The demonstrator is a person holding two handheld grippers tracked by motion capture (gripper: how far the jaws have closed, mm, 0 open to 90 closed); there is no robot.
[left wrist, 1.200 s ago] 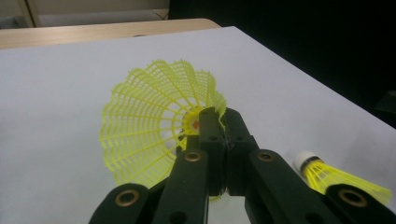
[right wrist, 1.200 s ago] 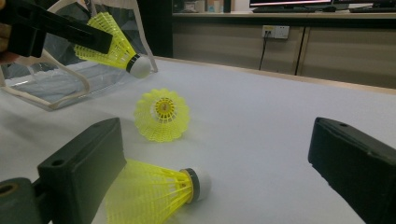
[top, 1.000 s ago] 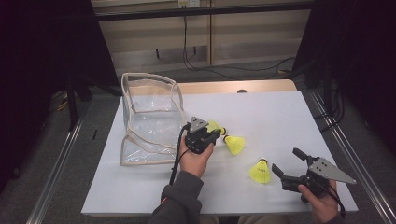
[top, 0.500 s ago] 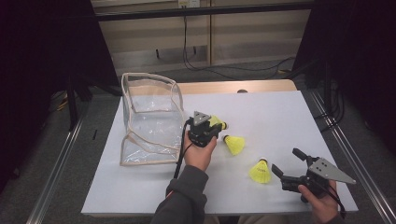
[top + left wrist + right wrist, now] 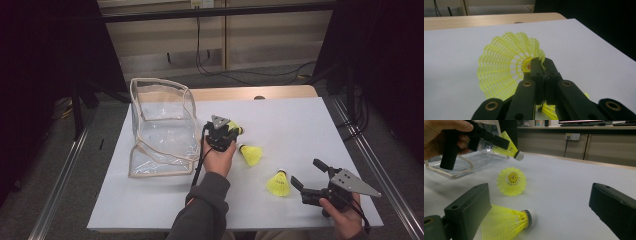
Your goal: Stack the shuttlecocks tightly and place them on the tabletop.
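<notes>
Since the earlier frame, left gripper (image 5: 231, 131) has carried one yellow plastic-skirted shuttlecock (image 5: 509, 62) toward the clear plastic zip pouch (image 5: 162, 127) at centre left, jaws clamped on its skirt. Right gripper (image 5: 309, 178), lower right, jaws wide apart, holding nothing, beside a second yellow shuttlecock (image 5: 278, 184) on the white tabletop (image 5: 300, 120).

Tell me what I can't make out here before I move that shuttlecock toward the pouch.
- Held shuttlecock: its cork, left gripper view, hidden behind the left gripper.
- Clear pouch: which side is open, high view, lost in the see-through walls.
- Nearest shuttlecock: its skirt, right gripper view, covered by the right gripper's jaw.
</notes>
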